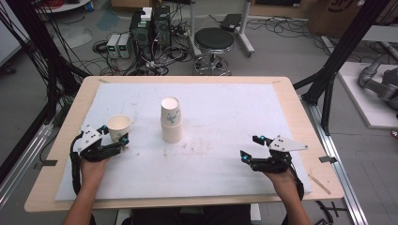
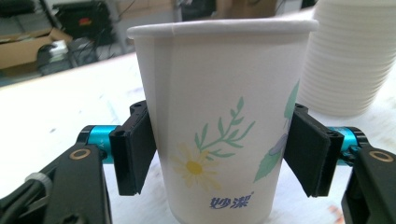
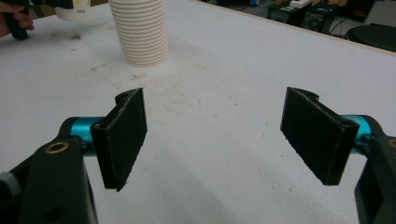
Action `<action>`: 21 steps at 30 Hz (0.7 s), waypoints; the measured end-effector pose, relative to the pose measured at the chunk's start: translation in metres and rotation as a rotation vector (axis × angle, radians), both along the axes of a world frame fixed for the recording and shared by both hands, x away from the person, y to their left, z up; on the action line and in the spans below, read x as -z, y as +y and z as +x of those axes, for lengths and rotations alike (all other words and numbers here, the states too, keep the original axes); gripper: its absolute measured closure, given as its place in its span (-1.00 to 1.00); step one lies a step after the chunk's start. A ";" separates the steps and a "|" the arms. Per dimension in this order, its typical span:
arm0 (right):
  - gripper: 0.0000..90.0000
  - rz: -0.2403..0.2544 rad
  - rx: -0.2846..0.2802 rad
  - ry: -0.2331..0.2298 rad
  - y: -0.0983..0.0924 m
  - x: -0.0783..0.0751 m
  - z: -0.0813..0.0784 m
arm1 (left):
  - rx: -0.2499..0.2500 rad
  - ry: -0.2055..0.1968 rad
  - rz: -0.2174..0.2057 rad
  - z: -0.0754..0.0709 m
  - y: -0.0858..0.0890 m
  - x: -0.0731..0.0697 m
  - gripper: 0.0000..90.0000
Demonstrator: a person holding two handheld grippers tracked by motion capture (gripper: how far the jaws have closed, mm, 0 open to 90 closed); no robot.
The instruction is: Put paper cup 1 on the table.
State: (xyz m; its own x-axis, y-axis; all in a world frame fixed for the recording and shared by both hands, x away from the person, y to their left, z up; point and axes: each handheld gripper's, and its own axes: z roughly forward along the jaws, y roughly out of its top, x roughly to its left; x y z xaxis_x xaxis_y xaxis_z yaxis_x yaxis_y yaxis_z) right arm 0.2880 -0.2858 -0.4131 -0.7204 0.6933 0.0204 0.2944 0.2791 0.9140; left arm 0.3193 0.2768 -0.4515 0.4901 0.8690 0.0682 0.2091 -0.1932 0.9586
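Note:
A white paper cup [image 1: 118,125] [image 2: 215,116] with a flower print stands upright at the left of the white mat. My left gripper [image 1: 114,134] [image 2: 217,154] has a black pad on each side of the cup, low on its wall, and both pads touch it. A tall stack of paper cups [image 1: 171,119] [image 2: 350,56] [image 3: 140,30] stands at the middle of the mat, just beyond the held cup. My right gripper [image 1: 249,147] [image 3: 219,140] hovers low over the right of the mat, jaws wide apart with nothing between them.
The white mat [image 1: 225,108] covers most of the wooden table [image 1: 293,108]. On the floor behind the table are a black stool [image 1: 213,42], computer cases [image 1: 150,26] and tangled cables. Black frame posts stand at both sides of the table.

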 end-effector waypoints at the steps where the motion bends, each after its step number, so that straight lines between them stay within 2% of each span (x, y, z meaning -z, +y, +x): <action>1: -0.48 -0.002 -0.003 -0.004 0.000 0.000 0.000 | -0.009 0.007 0.003 0.000 0.001 0.000 -0.30; 6: -0.48 -0.001 -0.005 0.004 0.001 0.000 0.000 | -0.034 0.014 0.007 0.001 0.004 0.000 -0.30; 8: -0.48 -0.002 -0.007 0.006 0.001 0.000 0.000 | -0.045 0.019 0.021 0.000 0.004 0.000 -0.30; 13: -0.48 -0.004 -0.010 0.009 0.000 0.001 0.000 | -0.064 0.065 0.085 0.000 0.001 0.001 -0.30; 15: -0.48 -0.006 -0.013 0.014 0.000 0.001 0.000 | -0.067 0.095 0.123 -0.001 -0.002 0.001 -0.30; 17: -0.48 -0.007 -0.012 0.015 0.000 0.001 0.000 | -0.067 0.100 0.151 -0.002 -0.005 0.001 -0.31; 21: -0.49 -0.008 -0.017 0.016 0.000 0.001 0.000 | -0.081 0.127 0.120 -0.005 0.000 0.001 -0.31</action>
